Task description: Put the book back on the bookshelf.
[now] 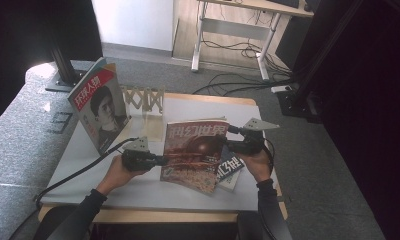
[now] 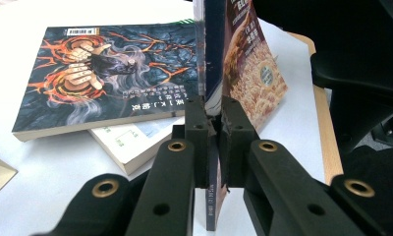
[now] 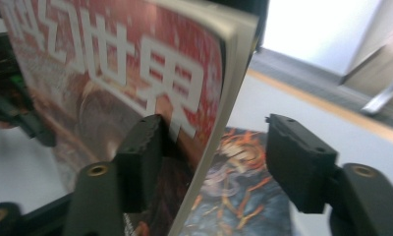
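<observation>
A red-covered magazine [image 1: 195, 152] with large white characters stands tilted up off the white table [image 1: 138, 187]. My left gripper [image 1: 163, 160] is shut on its left edge; in the left gripper view the jaws [image 2: 214, 115] pinch the thin spine of the magazine [image 2: 248, 73]. My right gripper [image 1: 229, 136] is at the magazine's upper right edge. In the right gripper view its jaws [image 3: 216, 125] stand open around the page edge of the magazine [image 3: 135, 73]: one pad lies by the cover, the other is well apart.
A dark-covered book [image 1: 229, 167] lies flat under the magazine's right side, on a white book [image 2: 135, 142]. Another magazine [image 1: 99, 105] stands propped at the back left beside a wooden rack [image 1: 144, 100]. A desk and cables are on the floor beyond.
</observation>
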Motion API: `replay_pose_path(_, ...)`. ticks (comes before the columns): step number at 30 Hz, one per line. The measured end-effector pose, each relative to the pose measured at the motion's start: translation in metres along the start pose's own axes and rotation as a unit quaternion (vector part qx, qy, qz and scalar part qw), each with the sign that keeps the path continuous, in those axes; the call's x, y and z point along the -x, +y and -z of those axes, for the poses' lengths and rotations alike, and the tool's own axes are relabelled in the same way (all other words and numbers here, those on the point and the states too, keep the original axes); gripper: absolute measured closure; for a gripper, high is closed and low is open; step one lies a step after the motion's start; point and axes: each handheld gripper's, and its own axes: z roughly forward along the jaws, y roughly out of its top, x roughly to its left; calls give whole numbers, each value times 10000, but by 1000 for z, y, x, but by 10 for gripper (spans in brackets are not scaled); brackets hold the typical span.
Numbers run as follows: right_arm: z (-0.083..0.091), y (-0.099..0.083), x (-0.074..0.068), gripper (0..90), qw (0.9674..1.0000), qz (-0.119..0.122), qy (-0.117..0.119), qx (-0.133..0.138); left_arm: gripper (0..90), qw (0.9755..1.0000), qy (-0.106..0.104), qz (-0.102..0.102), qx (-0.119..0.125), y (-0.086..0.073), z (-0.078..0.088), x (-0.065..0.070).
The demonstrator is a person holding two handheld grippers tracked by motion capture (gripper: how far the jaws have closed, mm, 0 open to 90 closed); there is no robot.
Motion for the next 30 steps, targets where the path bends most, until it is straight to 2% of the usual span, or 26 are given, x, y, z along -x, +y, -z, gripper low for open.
replay_pose_path(5,-15,-10,1,314,9990,-119,400,-160,849,10000,-11,-10,13,-1,1,0)
replay_pose_path(7,-19,-12,1,368,9981,-136,558,-202,848,10000,-3,-19,13,-1,1,0)
replay_pose_path(9,-20,-12,0,503,9972,-168,693,-211,847,10000,10,-19,16,-1,1,0)
replay_pose_path(10,-20,-11,0,535,9969,-171,737,-205,846,10000,19,-22,18,-1,1,0)
replay_pose_path(12,-18,-9,-1,633,9976,-158,636,-213,844,10000,34,32,29,-2,2,-2)
replay_pose_path(15,-15,-6,-2,721,9974,-192,685,-133,843,9999,-3,114,44,-2,2,-4)
replay_pose_path(17,-14,-4,-4,749,9977,-142,651,-139,843,9998,8,177,68,-1,3,-6)
replay_pose_path(21,-10,4,-6,769,9979,-79,632,70,847,9994,111,201,276,5,7,-7)
replay_pose_path(26,-3,23,-11,792,9986,146,437,255,846,9983,371,-25,456,19,11,-6)
replay_pose_path(27,-2,26,-12,796,9987,207,365,305,847,9976,495,-109,478,22,10,-5)
replay_pose_path(29,-2,32,-14,794,9987,364,155,327,846,9963,709,-241,418,24,6,-3)
replay_pose_path(30,-2,33,-15,791,9986,387,108,330,842,9963,748,-222,359,24,3,-4)
